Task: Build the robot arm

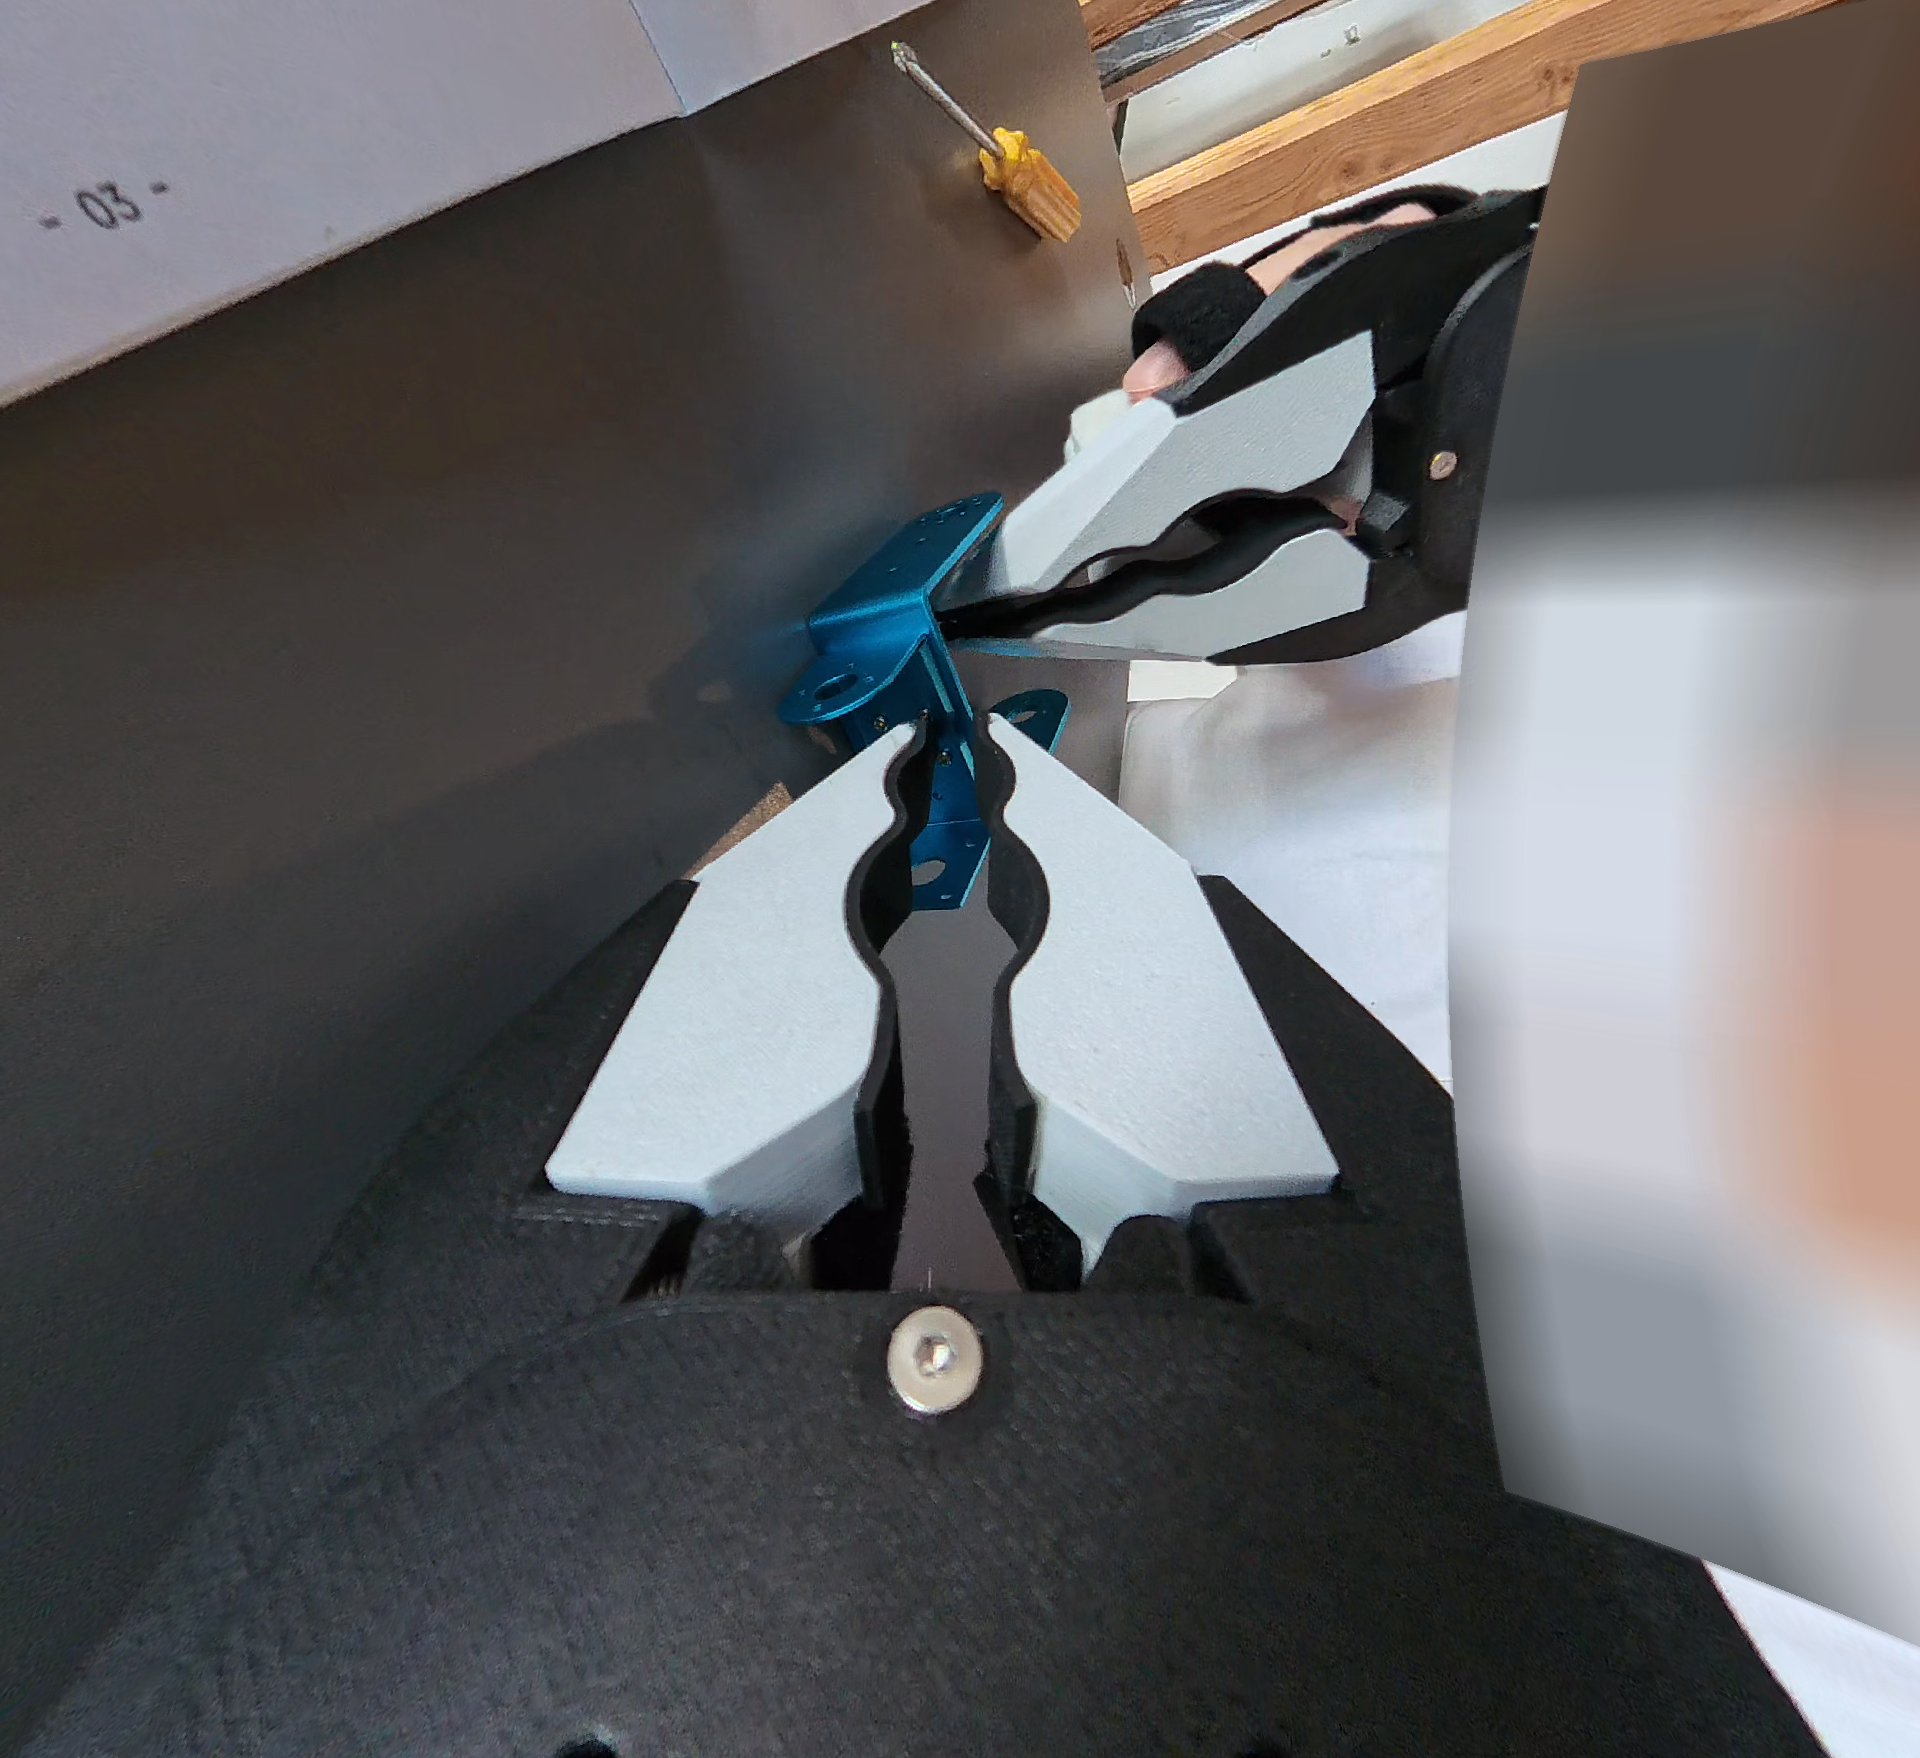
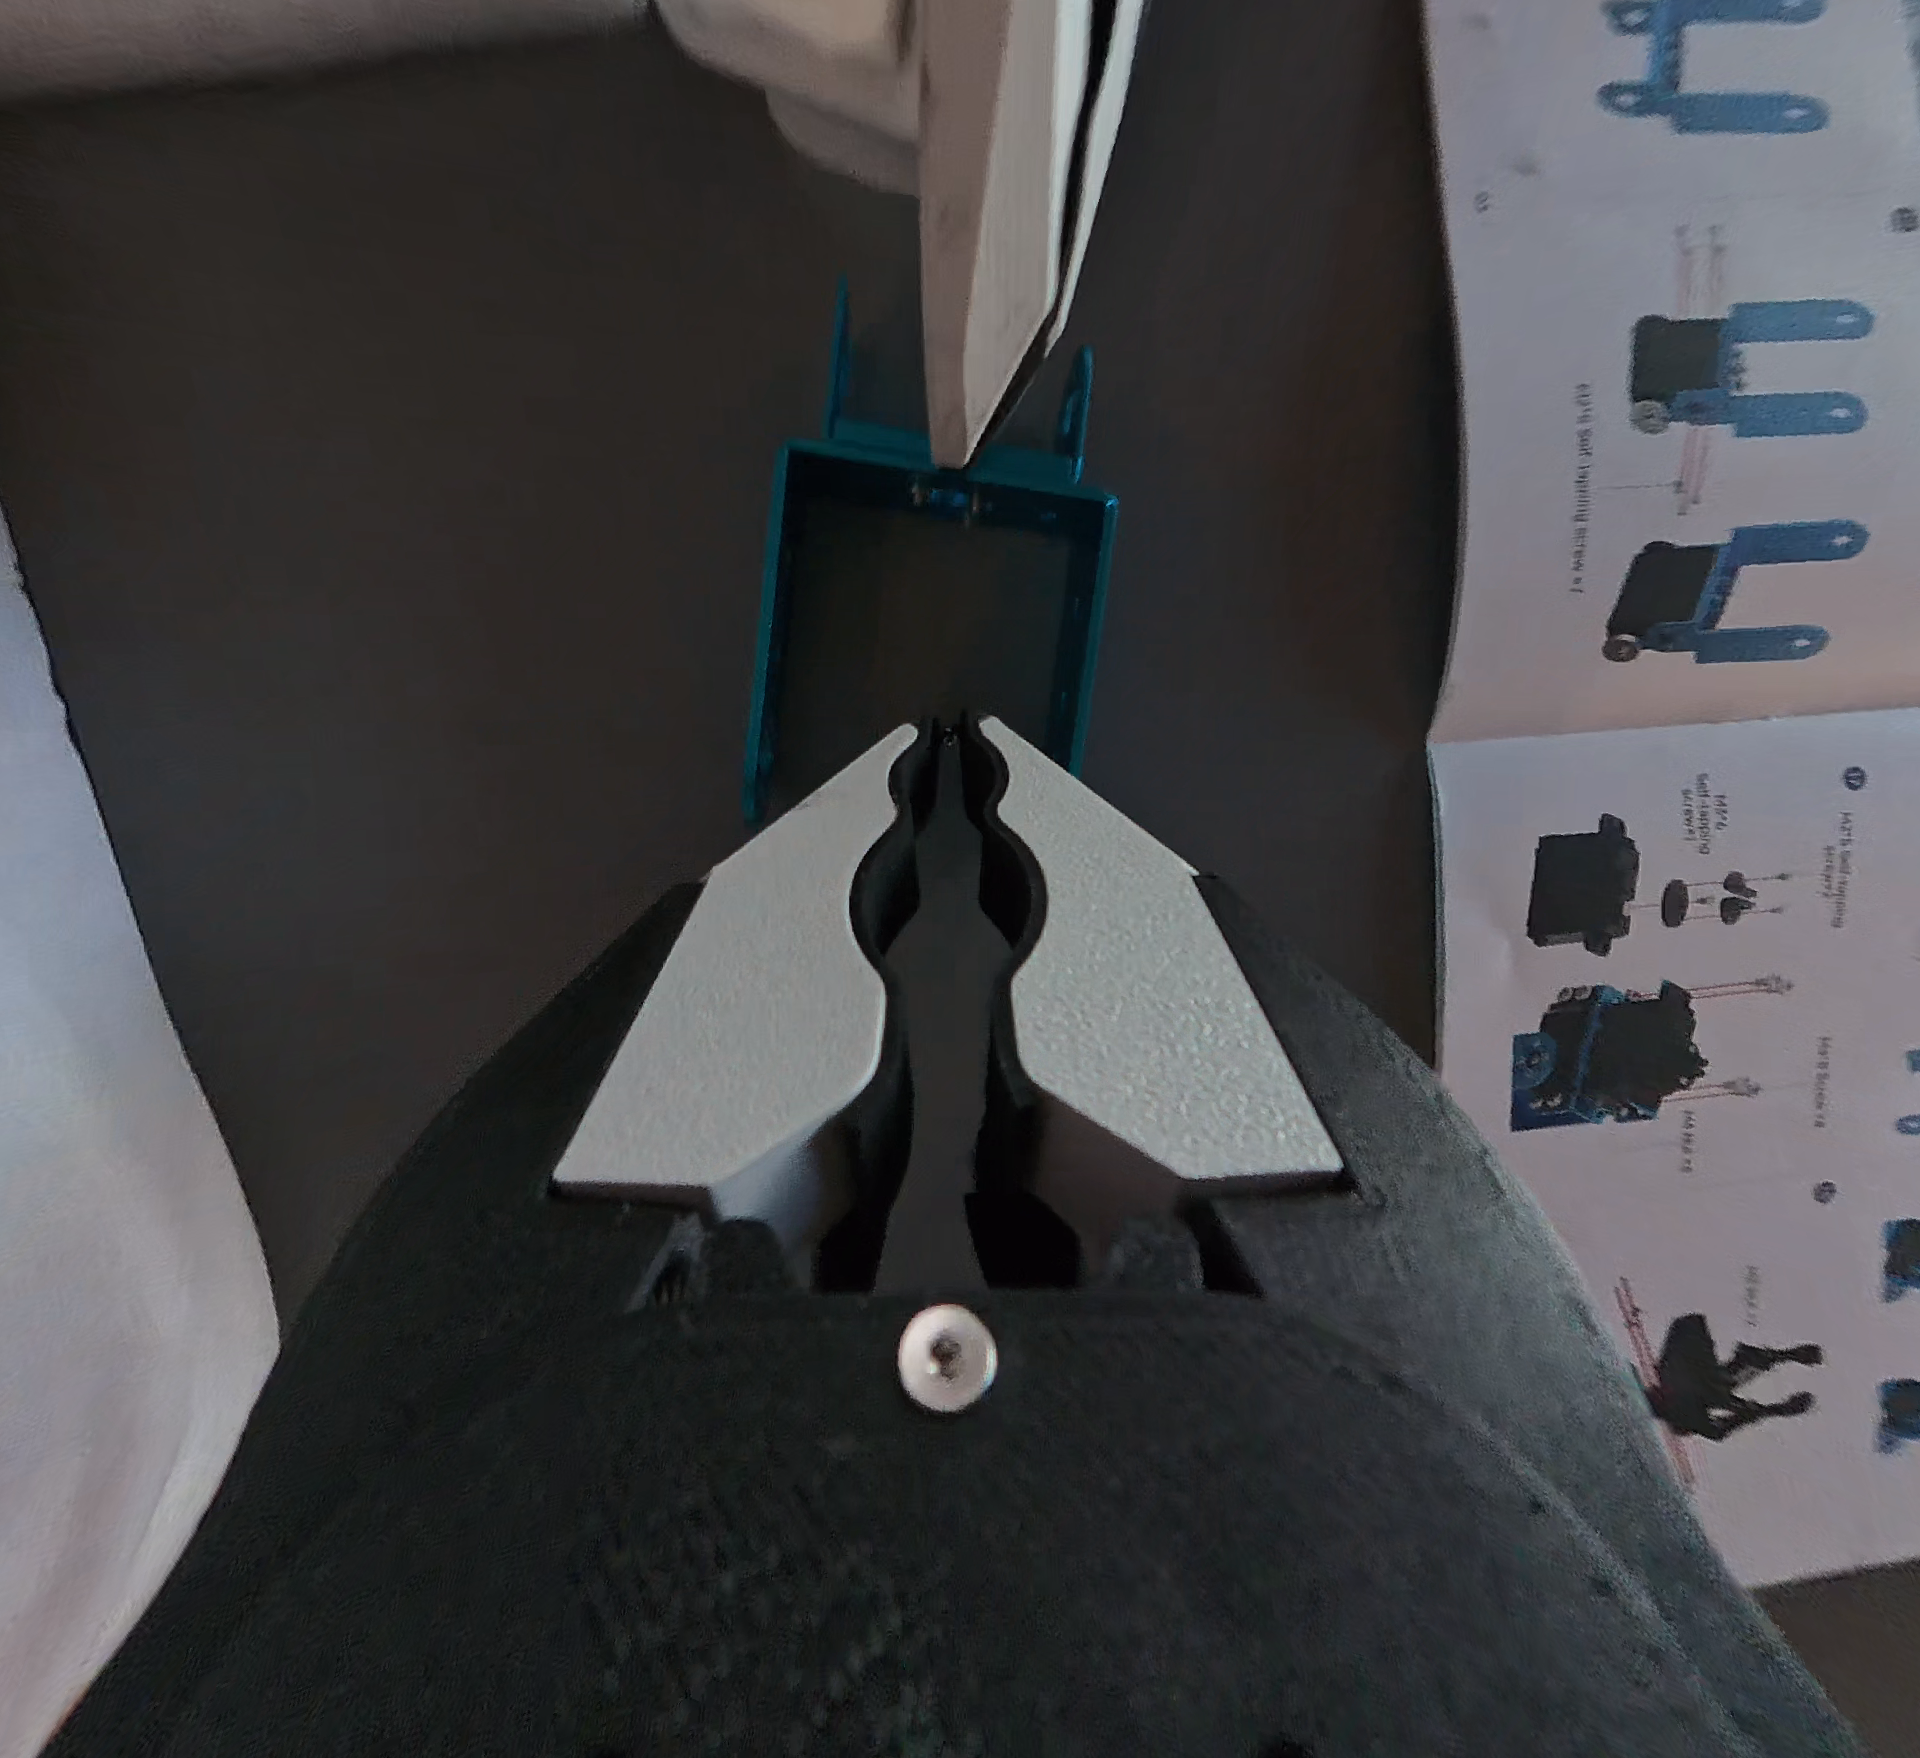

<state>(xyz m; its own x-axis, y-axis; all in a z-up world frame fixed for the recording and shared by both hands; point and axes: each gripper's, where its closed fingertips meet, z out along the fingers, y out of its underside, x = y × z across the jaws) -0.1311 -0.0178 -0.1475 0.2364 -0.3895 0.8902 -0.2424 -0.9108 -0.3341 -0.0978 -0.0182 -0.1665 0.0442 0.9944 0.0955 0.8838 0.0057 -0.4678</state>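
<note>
While the left gripper [image 1: 951, 732] pinches the blue bracket [image 1: 883, 628], the right gripper [image 2: 951, 732] seems clamped on a tiny screw [image 2: 951, 740]; blurred.

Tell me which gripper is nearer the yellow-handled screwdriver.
Right. The right gripper pinches the blue bracket on the side toward the screwdriver; the left gripper grips the bracket's far side, farther off.

The bracket [image 1: 883, 612] is blue. Each tool [image 1: 954, 721] has pale grey fingers [image 1: 748, 991] with black wavy inner edges in a black textured body. The bench [image 1: 416, 565] is dark brown-grey. The screwdriver [image 1: 1029, 186] has a yellow handle. Sheets [image 2: 1683, 358] are white with blue and black drawings.
</note>
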